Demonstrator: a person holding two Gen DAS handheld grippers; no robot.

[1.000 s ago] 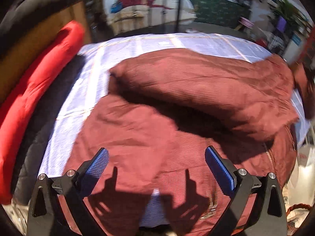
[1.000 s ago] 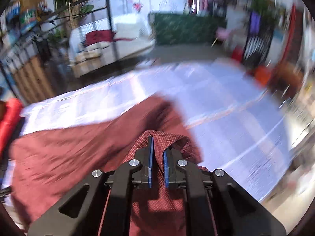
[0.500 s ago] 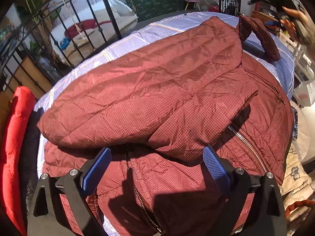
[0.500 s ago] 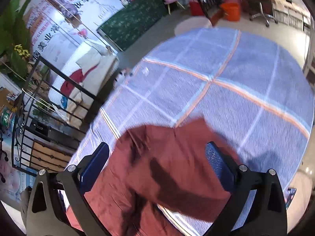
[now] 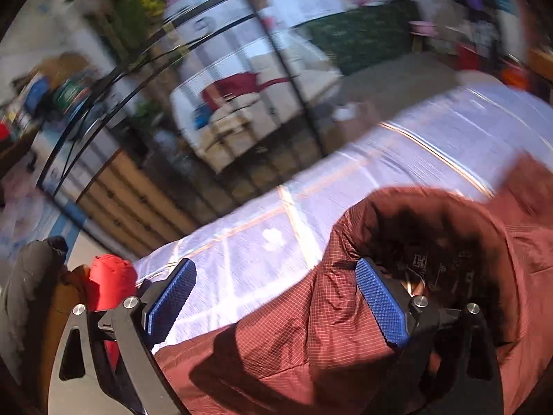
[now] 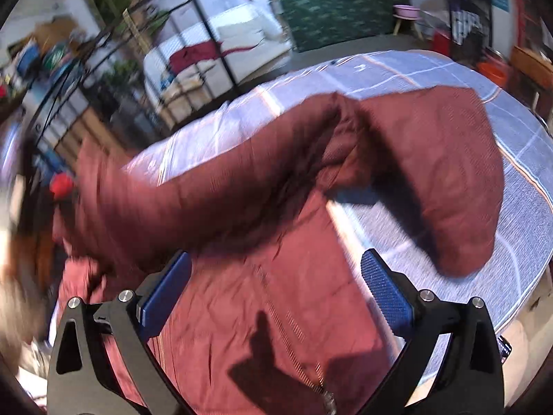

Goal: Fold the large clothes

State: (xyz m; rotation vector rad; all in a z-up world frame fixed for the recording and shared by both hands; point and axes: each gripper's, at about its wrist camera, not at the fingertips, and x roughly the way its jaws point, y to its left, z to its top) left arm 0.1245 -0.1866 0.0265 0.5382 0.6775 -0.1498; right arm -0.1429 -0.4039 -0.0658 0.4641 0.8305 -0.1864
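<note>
Evidently mid-fold: the maroon jacket (image 6: pixel 276 311) lay on the checked blue sheet (image 6: pixel 518 180), one sleeve (image 6: pixel 449 180) crossed over its body. Both the left gripper (image 5: pixel 276 304) and right gripper (image 6: pixel 276 297) gaped wide, holding nothing. Next, probably, a fresh grasp at the collar (image 5: pixel 432 242); its label was unreadable.

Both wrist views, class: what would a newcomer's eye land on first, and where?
The maroon puffer jacket sprawls across the pale checked bedspread, one sleeve flopped to the right. The open right gripper hovers above its zipper. The open left gripper is at the collar.
</note>
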